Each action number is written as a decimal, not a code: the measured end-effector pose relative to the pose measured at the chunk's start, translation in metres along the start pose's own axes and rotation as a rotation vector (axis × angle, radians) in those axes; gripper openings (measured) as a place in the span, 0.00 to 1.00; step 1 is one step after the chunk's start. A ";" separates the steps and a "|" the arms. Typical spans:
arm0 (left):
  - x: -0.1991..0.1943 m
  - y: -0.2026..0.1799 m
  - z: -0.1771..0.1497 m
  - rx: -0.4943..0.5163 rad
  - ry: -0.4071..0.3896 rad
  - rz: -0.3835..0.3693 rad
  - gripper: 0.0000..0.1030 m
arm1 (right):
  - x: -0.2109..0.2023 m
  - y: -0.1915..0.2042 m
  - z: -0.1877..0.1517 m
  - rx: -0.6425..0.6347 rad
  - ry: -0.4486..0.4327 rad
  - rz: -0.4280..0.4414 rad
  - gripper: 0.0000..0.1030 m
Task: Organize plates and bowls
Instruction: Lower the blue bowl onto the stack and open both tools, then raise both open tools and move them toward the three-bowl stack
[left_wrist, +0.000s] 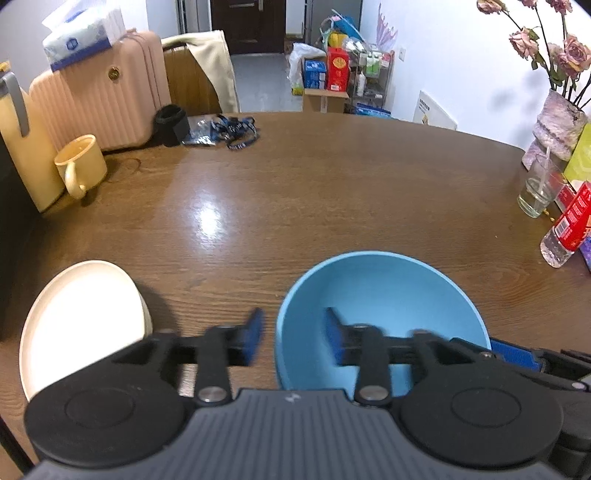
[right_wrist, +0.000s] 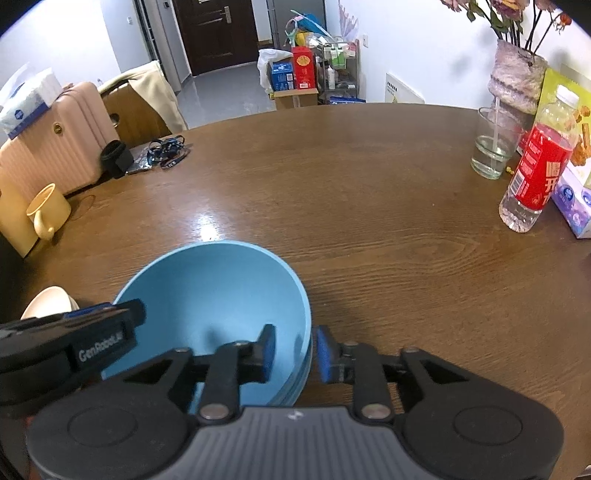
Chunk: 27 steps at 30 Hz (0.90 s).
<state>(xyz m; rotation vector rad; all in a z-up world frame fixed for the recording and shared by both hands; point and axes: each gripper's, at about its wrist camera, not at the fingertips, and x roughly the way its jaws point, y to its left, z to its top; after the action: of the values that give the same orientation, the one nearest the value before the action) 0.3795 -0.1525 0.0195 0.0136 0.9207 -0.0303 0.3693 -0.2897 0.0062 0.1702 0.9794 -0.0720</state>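
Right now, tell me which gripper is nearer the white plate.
Left. The left gripper straddles the blue bowl's rim beside the white plate; the right gripper straddles the bowl's far rim.

Home dining area: wooden table (left_wrist: 332, 177), suitcase (left_wrist: 99, 99), flower vase (left_wrist: 557, 125), entrance door (right_wrist: 218, 33).

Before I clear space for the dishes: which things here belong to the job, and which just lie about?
Job: blue bowl, cream plate.
Lying about: yellow mug, glass, red-label bottle, vase, lanyards.
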 end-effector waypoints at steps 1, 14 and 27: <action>-0.003 0.000 0.000 0.001 -0.015 0.010 0.58 | -0.001 -0.001 0.000 -0.001 -0.005 -0.001 0.34; -0.041 0.027 -0.019 -0.020 -0.160 -0.028 1.00 | -0.032 -0.029 -0.026 0.033 -0.130 0.088 0.90; -0.092 0.063 -0.081 -0.087 -0.308 -0.140 1.00 | -0.079 -0.051 -0.099 0.101 -0.335 0.193 1.00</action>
<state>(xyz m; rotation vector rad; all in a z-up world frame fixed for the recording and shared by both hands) 0.2615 -0.0859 0.0431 -0.1334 0.6134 -0.1196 0.2375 -0.3239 0.0123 0.3330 0.6219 0.0268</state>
